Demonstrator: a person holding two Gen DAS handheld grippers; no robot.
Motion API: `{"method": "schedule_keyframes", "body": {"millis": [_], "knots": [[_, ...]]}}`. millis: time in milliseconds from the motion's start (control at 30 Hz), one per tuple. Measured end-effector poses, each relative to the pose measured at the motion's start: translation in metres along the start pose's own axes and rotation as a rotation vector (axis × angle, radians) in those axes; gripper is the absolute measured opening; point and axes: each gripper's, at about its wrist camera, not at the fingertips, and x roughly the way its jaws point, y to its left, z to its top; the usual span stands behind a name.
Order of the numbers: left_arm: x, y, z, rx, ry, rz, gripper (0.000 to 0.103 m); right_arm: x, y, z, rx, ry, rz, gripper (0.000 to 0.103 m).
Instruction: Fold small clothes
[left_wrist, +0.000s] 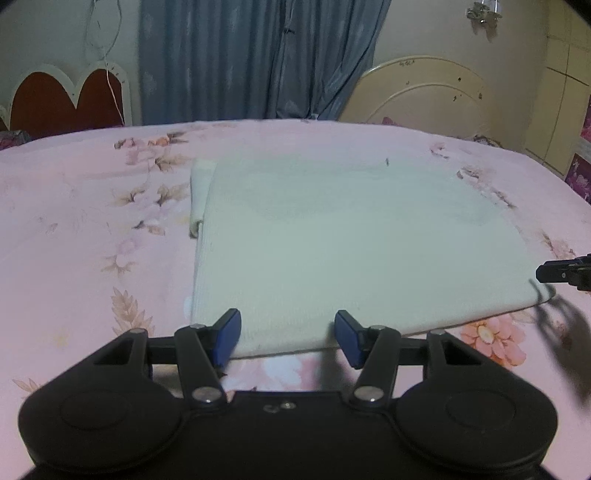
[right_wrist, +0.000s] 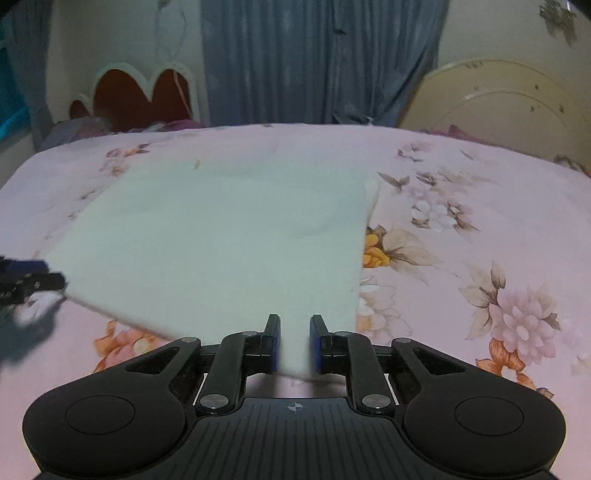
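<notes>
The white garment (left_wrist: 332, 236) lies flat on the pink floral bedspread (left_wrist: 74, 221), folded into a broad, roughly rectangular slab near the middle of the bed, with a narrower folded strip (left_wrist: 199, 195) peeking out along its far left edge. Behind the garment, past the far side of the bed, hang blue curtains (left_wrist: 240, 59); to the left of them stands a red scalloped headboard (left_wrist: 55, 99), and to the right a cream arched board (left_wrist: 424, 92). At the garment's near edge the left gripper (left_wrist: 288, 338) sits with its blue pads (left_wrist: 229, 332) spread wide, one either side of the near left corner, the cloth between them but not squeezed. The right gripper (right_wrist: 294, 341) is at the near right corner, its pads (right_wrist: 316, 343) drawn in close around a tongue of cloth, though whether they actually press on it I cannot tell.
</notes>
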Motion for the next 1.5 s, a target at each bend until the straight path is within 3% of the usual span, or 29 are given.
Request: {"method": "schedule_keyframes", "body": {"millis": [100,267,600,733,833,867,900,933,967,1033,1067,1100,1133,1300,1500], "knots": [[0.001,0.003,-0.004,0.0,0.008,0.005,0.055,0.015,-0.009,-0.01,-0.011,0.066,-0.034,0.016],[0.0,-0.002,-0.008,0.035,0.01,0.026,0.057,0.007,-0.019,-0.018,0.014,0.057,-0.031,0.016],[-0.003,0.006,-0.01,0.001,0.03,0.012,0.058,0.005,-0.022,-0.023,0.013,0.044,-0.033,0.016],[-0.004,0.006,-0.007,-0.042,0.051,-0.004,0.071,0.006,-0.02,-0.022,0.007,0.045,-0.041,0.016],[-0.02,0.01,-0.01,-0.142,0.026,-0.004,0.078,0.0,-0.021,-0.018,0.031,0.043,-0.04,0.017],[-0.027,0.014,-0.014,-0.192,0.007,-0.01,0.078,-0.006,-0.021,-0.017,0.043,0.027,-0.047,0.029],[-0.033,0.018,-0.02,-0.255,0.0,-0.035,0.076,-0.016,-0.02,-0.017,0.053,-0.014,-0.05,0.064],[-0.036,0.023,-0.027,-0.324,-0.003,-0.075,0.072,-0.025,-0.019,-0.018,0.057,-0.055,-0.031,0.078],[-0.036,0.028,-0.033,-0.392,-0.01,-0.118,0.066,-0.032,-0.018,-0.019,0.06,-0.076,0.006,0.08],[-0.032,0.033,-0.044,-0.516,-0.023,-0.171,0.061,-0.038,-0.014,-0.017,0.074,-0.076,0.041,0.057],[-0.029,0.035,-0.047,-0.571,-0.031,-0.184,0.06,-0.038,-0.012,-0.015,0.086,-0.072,0.056,0.031],[-0.026,0.038,-0.048,-0.621,-0.047,-0.194,0.06,-0.038,-0.011,-0.013,0.1,-0.074,0.067,0.011],[-0.023,0.04,-0.049,-0.663,-0.063,-0.198,0.06,-0.037,-0.009,-0.01,0.111,-0.08,0.077,0.006],[-0.002,0.05,-0.05,-0.836,-0.141,-0.191,0.049,-0.018,0.011,0.01,0.113,-0.072,0.123,0.004],[0.021,0.059,-0.035,-0.899,-0.192,-0.203,0.045,0.03,0.044,0.045,0.105,-0.044,0.184,0.004]]}}
